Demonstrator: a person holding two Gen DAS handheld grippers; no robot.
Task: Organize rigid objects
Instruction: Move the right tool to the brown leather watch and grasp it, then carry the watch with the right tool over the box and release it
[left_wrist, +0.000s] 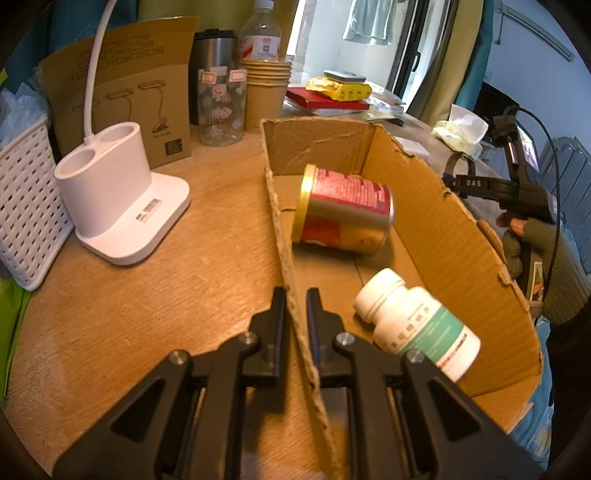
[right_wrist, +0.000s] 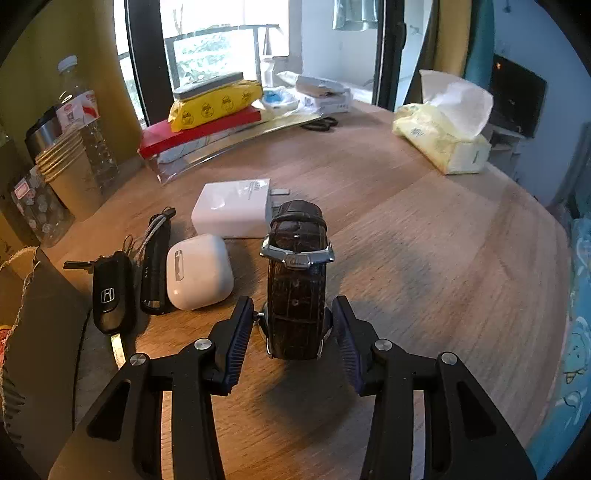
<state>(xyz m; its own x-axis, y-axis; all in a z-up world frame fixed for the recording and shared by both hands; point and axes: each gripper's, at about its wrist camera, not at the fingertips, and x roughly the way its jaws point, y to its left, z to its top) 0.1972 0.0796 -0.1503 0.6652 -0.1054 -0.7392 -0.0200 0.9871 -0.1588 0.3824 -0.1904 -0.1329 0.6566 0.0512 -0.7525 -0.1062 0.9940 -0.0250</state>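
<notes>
A torn cardboard box (left_wrist: 424, 206) lies open on the wooden table (left_wrist: 177, 280). Inside it a red and gold can (left_wrist: 343, 210) rests on its side, with a white pill bottle (left_wrist: 417, 325) nearer me. My left gripper (left_wrist: 296, 306) is shut on the box's left wall. In the right wrist view a brown leather watch (right_wrist: 297, 291) stands on edge between the fingers of my right gripper (right_wrist: 293, 314). The pads flank its case closely, with thin gaps still showing. The box corner (right_wrist: 33, 332) is at the left edge there.
Left of the watch lie a white earbud case (right_wrist: 199, 273), a black stick device (right_wrist: 155, 269), a car key (right_wrist: 109, 295) and a white charger (right_wrist: 232, 210). A tissue pack (right_wrist: 443, 136) sits far right. Lamp base (left_wrist: 118, 199), basket (left_wrist: 26, 206) and paper cups (left_wrist: 266, 92) stand left of the box.
</notes>
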